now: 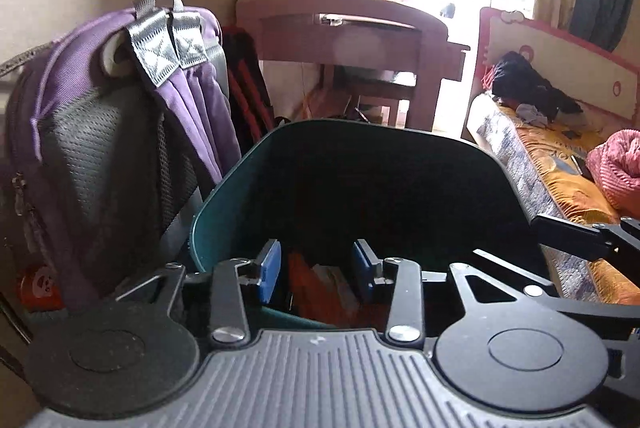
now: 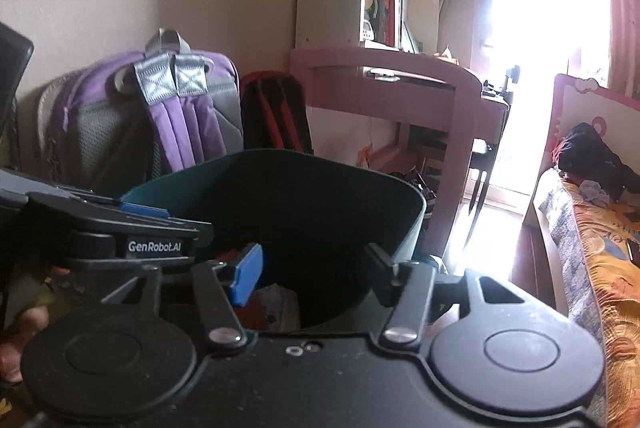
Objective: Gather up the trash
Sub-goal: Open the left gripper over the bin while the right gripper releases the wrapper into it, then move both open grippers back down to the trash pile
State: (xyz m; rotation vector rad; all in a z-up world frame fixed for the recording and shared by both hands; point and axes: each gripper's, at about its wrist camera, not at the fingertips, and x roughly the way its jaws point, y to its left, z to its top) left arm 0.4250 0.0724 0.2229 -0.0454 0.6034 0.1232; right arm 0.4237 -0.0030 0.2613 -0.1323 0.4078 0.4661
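- Dark green plastic is forming the wall of the waste bin (image 1: 224,212), which is being shown from just above its near rim, with the purple backpack (image 1: 92,132) standing just beside its left wall.
- Orange and pale trash (image 1: 320,288) is being shown lying inside the bin, low against the near wall, below the left gripper (image 1: 316,268).
- Blue pads of the left gripper are being held apart over the bin's near edge; nothing is being pressed between them, the trash lying beneath and apart from them.
- Jaws of the right gripper (image 2: 316,268) are being held wide apart over the same near edge, toward the bin's right wall, with no item between them; crumpled wrappers (image 2: 280,304) are being seen below inside the bin.
- Release of trash into the bin is being judged as the step in hand, both grippers being empty above it.
- Wrapper-like trash is being judged light, thin and easily crumpled, possibly slippery where glossy; a pinch across a raised fold or bunched edge is being advised rather than on a flat face.
- Further loose trash outside the bin cannot be told from either view.
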